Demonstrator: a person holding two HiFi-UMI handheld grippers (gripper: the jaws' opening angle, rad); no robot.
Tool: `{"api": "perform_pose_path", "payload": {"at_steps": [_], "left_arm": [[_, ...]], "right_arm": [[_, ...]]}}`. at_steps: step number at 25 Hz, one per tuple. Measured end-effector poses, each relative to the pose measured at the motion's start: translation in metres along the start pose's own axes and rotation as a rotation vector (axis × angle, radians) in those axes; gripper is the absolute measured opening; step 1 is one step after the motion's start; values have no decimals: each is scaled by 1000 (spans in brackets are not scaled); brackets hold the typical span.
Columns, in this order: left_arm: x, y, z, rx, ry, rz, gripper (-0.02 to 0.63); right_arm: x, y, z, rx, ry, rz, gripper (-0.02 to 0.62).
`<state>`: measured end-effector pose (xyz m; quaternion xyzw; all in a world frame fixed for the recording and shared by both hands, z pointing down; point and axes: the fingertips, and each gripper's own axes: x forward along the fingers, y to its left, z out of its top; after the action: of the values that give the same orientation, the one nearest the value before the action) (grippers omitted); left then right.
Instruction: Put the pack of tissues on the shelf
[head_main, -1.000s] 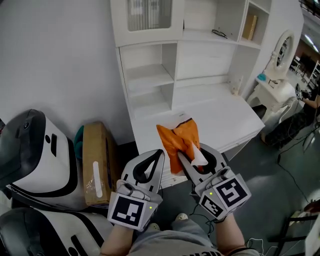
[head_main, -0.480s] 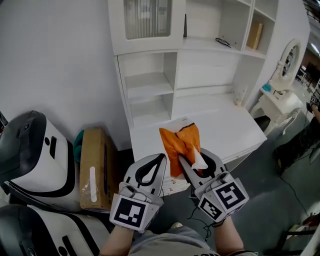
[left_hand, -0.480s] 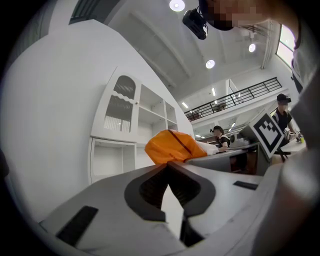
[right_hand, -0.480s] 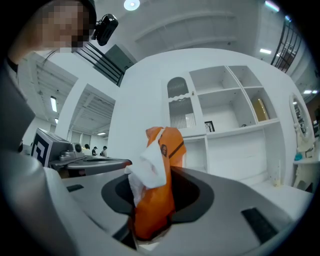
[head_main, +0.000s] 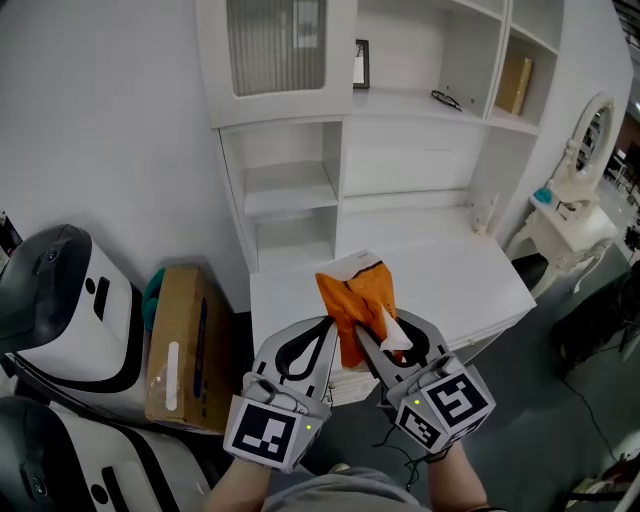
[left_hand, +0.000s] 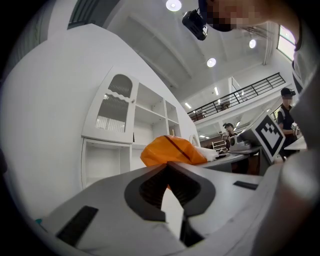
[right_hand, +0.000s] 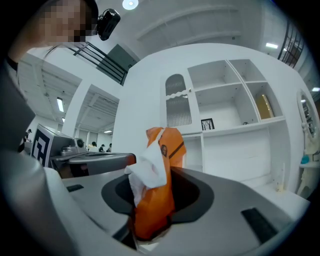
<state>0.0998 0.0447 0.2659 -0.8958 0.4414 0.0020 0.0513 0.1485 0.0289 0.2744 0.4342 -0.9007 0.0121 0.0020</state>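
- Your right gripper (head_main: 380, 320) has its jaws clamped on the pack of tissues (head_main: 352, 298). The orange pack stands up between the jaws, and a white tissue (head_main: 397, 323) sticks out on its right side.
- Your left gripper (head_main: 322, 325) has its jaws together at the tips with nothing between them. It sits just left of the pack.
- In the head view the pack is in the air over the front edge of the white desk top (head_main: 450, 270), near its left end.
- The shelf unit (head_main: 225, 150) rises behind the top. Two open cubbies (head_main: 290, 190) are stacked on the left, straight beyond the pack. A vertical divider (head_main: 334, 190) forms their right edge.
- Bare white top shows between the pack and the cabinet face.
- A small white bottle (head_main: 487, 213) stands at the far right of the top, well away from the pack.
- The upper shelf holds a picture frame (head_main: 361, 64), glasses (head_main: 447, 98) and a tan box (head_main: 515, 85).
- A cardboard box (head_main: 175, 345) leans just beside the unit's left edge.
- A white-and-black machine (head_main: 60, 300) stands further left.
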Motion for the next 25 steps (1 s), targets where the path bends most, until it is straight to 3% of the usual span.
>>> {"api": "perform_pose_path", "payload": {"at_steps": [10, 14, 25], "left_arm": [[12, 12, -18, -8, 24, 51, 26], [18, 17, -26, -4, 19, 29, 26], [59, 92, -21, -21, 4, -68, 26]], "right_arm": [[15, -15, -14, 28, -3, 33, 169], [20, -17, -16, 19, -13, 11, 169], [94, -37, -4, 27, -2, -93, 169]]}}
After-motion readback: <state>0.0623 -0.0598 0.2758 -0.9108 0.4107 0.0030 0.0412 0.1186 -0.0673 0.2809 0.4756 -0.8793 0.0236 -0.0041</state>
